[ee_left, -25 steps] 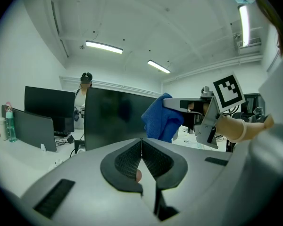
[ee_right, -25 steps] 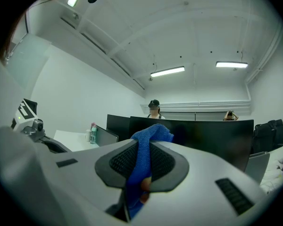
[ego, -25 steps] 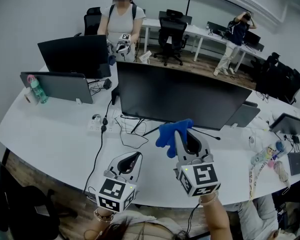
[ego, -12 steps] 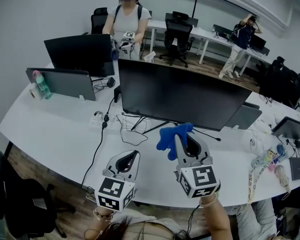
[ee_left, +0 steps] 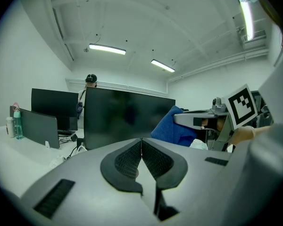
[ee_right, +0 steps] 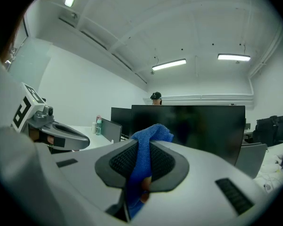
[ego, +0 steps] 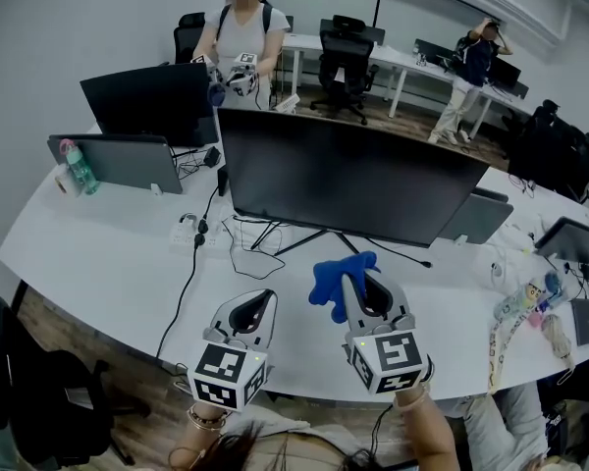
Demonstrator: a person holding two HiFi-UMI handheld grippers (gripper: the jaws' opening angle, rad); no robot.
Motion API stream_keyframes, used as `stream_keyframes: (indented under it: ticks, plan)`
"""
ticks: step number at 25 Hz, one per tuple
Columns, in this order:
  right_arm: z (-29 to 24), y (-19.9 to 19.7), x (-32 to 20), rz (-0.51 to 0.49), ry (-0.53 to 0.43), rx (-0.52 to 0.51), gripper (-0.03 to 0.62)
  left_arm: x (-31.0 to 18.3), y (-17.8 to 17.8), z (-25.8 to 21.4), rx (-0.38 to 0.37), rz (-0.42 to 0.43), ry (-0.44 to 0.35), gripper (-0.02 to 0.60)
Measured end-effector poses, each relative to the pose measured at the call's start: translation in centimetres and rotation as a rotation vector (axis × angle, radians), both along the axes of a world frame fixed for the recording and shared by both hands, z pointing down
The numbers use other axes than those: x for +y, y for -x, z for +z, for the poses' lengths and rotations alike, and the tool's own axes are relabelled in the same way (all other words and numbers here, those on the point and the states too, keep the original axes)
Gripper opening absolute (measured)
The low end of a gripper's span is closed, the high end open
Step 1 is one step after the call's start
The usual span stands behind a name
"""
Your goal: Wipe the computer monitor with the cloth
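Cloth (ego: 332, 281), blue, is clamped between the closed fingers (ee_right: 165, 161) of the right gripper (ego: 353, 285). Bunched fabric protrudes ahead of the fingertips and spills to their left, and a strip trails back between the pads. Cloth is not in contact with the computer monitor (ego: 353, 180), which stands upright beyond the fingertips, screen dark. Left gripper (ee_left: 141, 147): its fingers (ee_left: 125, 161) are pressed together with nothing between them, held to the left of the right gripper's fingers. The white desk (ego: 108, 263) lies beneath both sets of fingers
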State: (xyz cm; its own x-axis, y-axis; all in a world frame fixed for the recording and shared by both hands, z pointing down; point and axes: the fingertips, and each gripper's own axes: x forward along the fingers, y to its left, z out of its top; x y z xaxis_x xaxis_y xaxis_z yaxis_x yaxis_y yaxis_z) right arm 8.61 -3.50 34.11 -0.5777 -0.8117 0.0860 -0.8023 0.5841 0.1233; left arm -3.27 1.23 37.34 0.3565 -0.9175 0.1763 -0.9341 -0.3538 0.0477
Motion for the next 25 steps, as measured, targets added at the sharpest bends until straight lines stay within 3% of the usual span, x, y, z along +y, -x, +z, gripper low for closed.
stream_keyframes:
  ticks: [14,25]
  plan:
    - [1.7,-3.5,-0.3,0.058,0.018,0.003,0.066,-1.7,-3.1,0.0,-0.013,0.053,-0.017,0.012]
    - [2.9,-4.4,-0.8,0.064,0.024,0.028,0.066,-2.1,-4.1,1.1,-0.017,0.047,-0.01,0.012]
